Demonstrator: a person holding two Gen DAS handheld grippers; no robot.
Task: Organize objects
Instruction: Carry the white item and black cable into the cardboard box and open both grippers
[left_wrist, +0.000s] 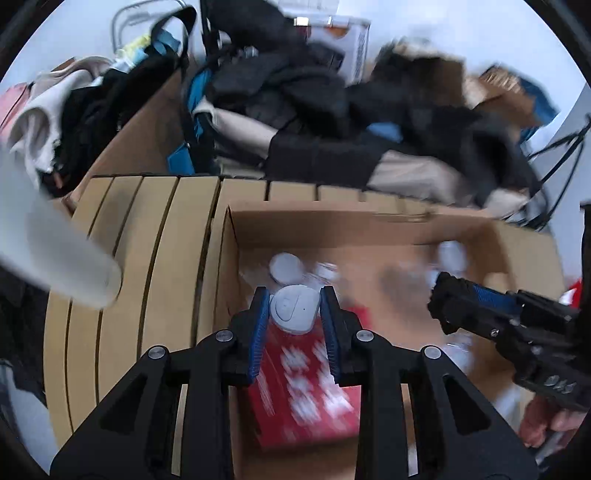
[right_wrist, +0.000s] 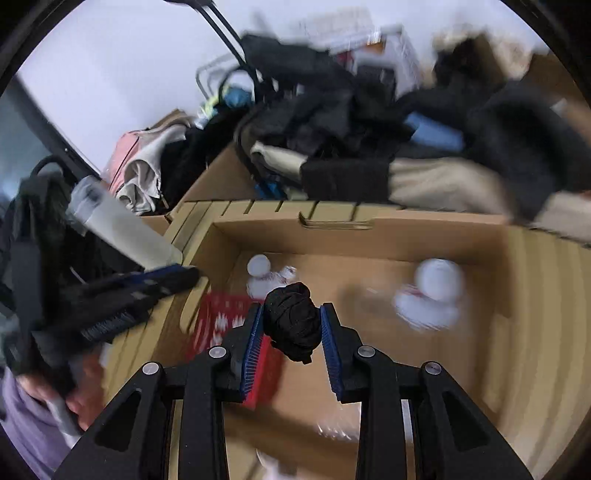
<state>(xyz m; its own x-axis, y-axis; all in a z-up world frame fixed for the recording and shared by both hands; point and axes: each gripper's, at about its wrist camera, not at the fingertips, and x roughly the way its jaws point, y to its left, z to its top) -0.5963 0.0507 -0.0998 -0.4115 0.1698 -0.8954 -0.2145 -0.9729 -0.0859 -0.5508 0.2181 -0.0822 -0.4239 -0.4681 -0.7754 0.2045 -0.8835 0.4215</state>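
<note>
My left gripper (left_wrist: 295, 314) is shut on a light grey plastic cap-shaped piece (left_wrist: 293, 309), held over an open cardboard box (left_wrist: 369, 225). A red patterned packet (left_wrist: 306, 391) lies in the box below it. My right gripper (right_wrist: 291, 325) is shut on a black balled-up fabric bundle (right_wrist: 293, 321), held over the same box (right_wrist: 369, 236). White round containers (right_wrist: 432, 295) and a smaller white one (right_wrist: 260, 271) lie on the box floor. The right gripper also shows at the right of the left wrist view (left_wrist: 439, 295). The left gripper shows at the left of the right wrist view (right_wrist: 184, 277).
A heap of dark and beige clothes (left_wrist: 332, 122) fills another cardboard box behind. A corrugated cardboard flap (left_wrist: 147, 258) lies left of the open box. A white tube-like object (right_wrist: 122, 229) slants in at the left. A white wall is behind.
</note>
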